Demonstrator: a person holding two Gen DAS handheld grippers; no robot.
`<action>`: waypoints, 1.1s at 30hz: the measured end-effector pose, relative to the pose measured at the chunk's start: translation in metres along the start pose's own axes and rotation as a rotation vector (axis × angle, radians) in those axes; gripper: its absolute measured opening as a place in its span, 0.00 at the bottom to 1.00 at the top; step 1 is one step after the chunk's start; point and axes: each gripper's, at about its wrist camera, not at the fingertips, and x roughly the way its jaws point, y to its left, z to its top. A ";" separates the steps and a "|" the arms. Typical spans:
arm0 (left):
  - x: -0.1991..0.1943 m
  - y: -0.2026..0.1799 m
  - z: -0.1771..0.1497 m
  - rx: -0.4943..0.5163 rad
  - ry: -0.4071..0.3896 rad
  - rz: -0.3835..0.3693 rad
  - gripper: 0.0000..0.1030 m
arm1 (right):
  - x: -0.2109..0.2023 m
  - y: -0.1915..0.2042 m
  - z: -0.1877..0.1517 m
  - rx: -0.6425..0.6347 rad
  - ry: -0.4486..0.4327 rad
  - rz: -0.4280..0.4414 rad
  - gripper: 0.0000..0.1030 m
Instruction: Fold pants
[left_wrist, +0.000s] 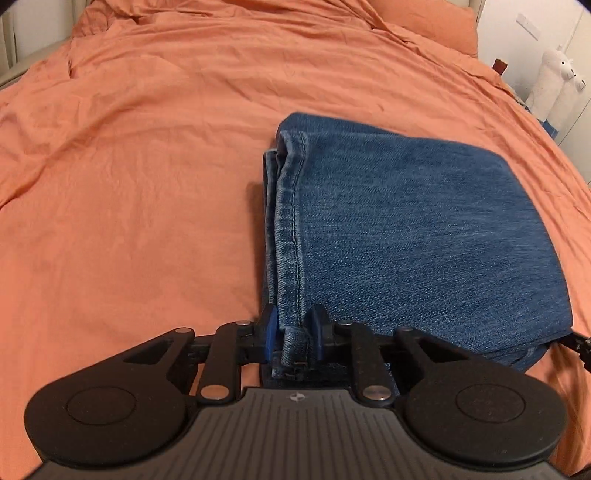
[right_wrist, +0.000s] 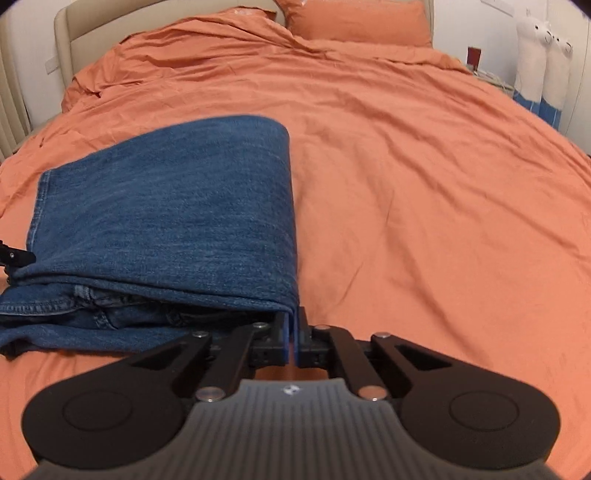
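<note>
The pants (left_wrist: 406, 229) are blue jeans, and I see them lying folded on the orange bed cover (left_wrist: 129, 184), a little toward my near side of the bed. The top layer is a leg folded over the rest, with its stitched hem at the left edge in the left wrist view, and more denim with seams lies under it. My left hand-held gripper (left_wrist: 293, 332) is clamped on this hem corner: the blue pads press the hem from both sides and the cloth stands between them. My right hand-held gripper (right_wrist: 294, 332) is at the other near corner, and its jaws are together on the thin folded edge of the top layer, so the cloth is pinched there. In each view a small black part of the other gripper shows at the far side of the jeans. Beyond the jeans the cover is wrinkled, with an orange pillow (right_wrist: 356, 22) at the head of the bed, a beige headboard (right_wrist: 92, 33), and two white alpaca toys (right_wrist: 543, 55) standing beside the bed at the wall.
</note>
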 end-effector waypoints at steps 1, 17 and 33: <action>-0.001 0.001 0.000 -0.002 0.003 0.003 0.23 | 0.003 -0.004 -0.002 0.024 0.011 0.014 0.00; -0.057 -0.003 0.036 0.077 -0.134 0.053 0.23 | -0.045 -0.017 0.049 0.112 -0.119 0.137 0.06; 0.027 -0.017 0.086 0.155 -0.074 0.051 0.22 | 0.094 0.032 0.164 -0.007 -0.054 0.152 0.06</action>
